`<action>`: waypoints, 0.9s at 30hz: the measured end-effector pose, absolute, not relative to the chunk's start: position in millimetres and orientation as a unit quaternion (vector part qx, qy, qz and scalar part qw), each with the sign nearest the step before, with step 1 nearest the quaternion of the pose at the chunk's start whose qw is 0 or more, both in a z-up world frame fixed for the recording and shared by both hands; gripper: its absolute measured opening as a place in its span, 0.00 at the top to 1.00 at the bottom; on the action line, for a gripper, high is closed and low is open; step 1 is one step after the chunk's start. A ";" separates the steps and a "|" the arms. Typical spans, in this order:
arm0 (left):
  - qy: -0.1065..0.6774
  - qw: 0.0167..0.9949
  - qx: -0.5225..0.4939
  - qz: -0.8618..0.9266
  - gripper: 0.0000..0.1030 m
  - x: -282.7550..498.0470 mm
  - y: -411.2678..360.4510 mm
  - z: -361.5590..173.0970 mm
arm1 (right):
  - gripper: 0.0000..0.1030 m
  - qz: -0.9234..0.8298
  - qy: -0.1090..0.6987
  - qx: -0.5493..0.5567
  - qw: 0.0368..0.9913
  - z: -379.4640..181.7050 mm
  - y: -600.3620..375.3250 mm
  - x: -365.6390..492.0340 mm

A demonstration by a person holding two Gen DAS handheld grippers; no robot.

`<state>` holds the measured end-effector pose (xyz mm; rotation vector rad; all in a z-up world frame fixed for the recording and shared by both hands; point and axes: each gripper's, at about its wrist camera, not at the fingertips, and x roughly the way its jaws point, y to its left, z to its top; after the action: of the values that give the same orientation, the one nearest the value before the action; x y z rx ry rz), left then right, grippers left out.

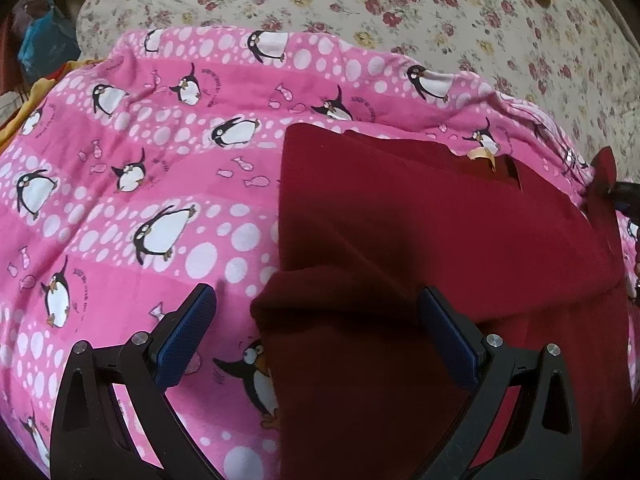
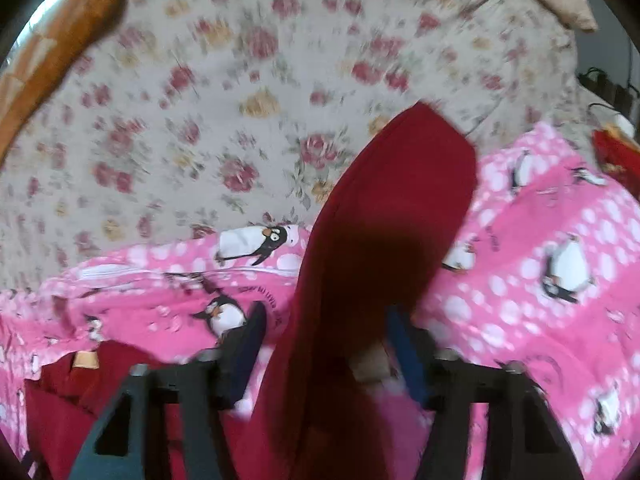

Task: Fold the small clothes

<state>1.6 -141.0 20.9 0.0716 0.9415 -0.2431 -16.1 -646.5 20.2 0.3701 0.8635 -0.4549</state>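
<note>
Surface: floral bedspread (image 1: 460, 12) under a pink penguin blanket (image 1: 132, 168)
Left wrist view: dark red garment (image 1: 420, 232) lies flat on the blanket, tag (image 1: 482, 155) near its far edge; left gripper (image 1: 318, 332) hangs wide open above the near left edge, holding nothing
Right wrist view: blurred; a sleeve-like strip (image 2: 384, 216) of the garment runs up between the fingers of the right gripper (image 2: 326, 344); grip cannot be told
Step, judged: folding the strip inward
Do well: lay it flat and square to the body; pin the near edge with the free gripper
</note>
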 end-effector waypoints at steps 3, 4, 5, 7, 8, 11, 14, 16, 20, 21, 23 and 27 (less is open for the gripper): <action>0.458 0.880 0.028 -0.119 0.02 3.4 -140.2 19.2 | 0.91 -0.228 0.427 0.174 0.857 10.8 -646.6 -14.7; 0.458 0.881 0.026 -0.119 0.02 3.2 -140.0 19.5 | 0.93 -0.218 0.418 0.173 0.865 16.6 -643.9 -23.1; 0.457 0.881 0.027 -0.117 0.02 2.4 -139.9 19.9 | 0.93 -0.212 0.412 0.171 0.870 21.7 -642.5 -29.6; 0.456 0.882 0.031 -0.112 0.02 -0.2 -140.9 21.5 | 0.93 -0.196 0.395 0.178 0.879 37.7 -643.8 -51.7; 0.454 0.883 0.033 -0.113 0.02 -1.9 -141.4 22.7 | 0.93 -0.191 0.390 0.189 0.881 44.2 -647.0 -62.3; 0.444 0.887 0.048 -0.117 0.02 -8.0 -143.9 24.7 | 0.93 -0.182 0.370 0.237 0.880 63.3 -662.0 -99.8; 0.442 0.888 0.051 -0.119 0.02 -11.0 -143.1 25.6 | 0.93 -0.174 0.361 0.263 0.878 78.3 -672.5 -126.5; 0.439 0.890 0.043 -0.118 0.02 -13.7 -139.1 29.2 | 0.93 -0.165 0.359 0.269 0.878 89.0 -671.8 -140.0; 0.432 0.894 0.021 -0.120 0.02 -17.3 -130.0 37.0 | 0.93 -0.138 0.346 0.280 0.885 104.8 -661.0 -147.4; 0.429 0.895 0.017 -0.122 0.02 -18.0 -127.8 39.7 | 0.93 -0.132 0.344 0.276 0.888 108.8 -654.8 -145.6; 0.420 0.899 0.007 -0.122 0.02 -18.4 -122.4 47.7 | 0.93 -0.110 0.345 0.265 0.894 115.8 -634.9 -137.5; 0.399 0.908 -0.006 -0.125 0.02 -18.2 -114.7 62.1 | 0.93 -0.042 0.345 0.207 0.915 135.3 -567.0 -110.9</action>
<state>-18.2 -114.7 62.1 -0.0128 0.8238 -0.2574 -110.9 -567.0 135.3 0.4263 0.7104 -0.0855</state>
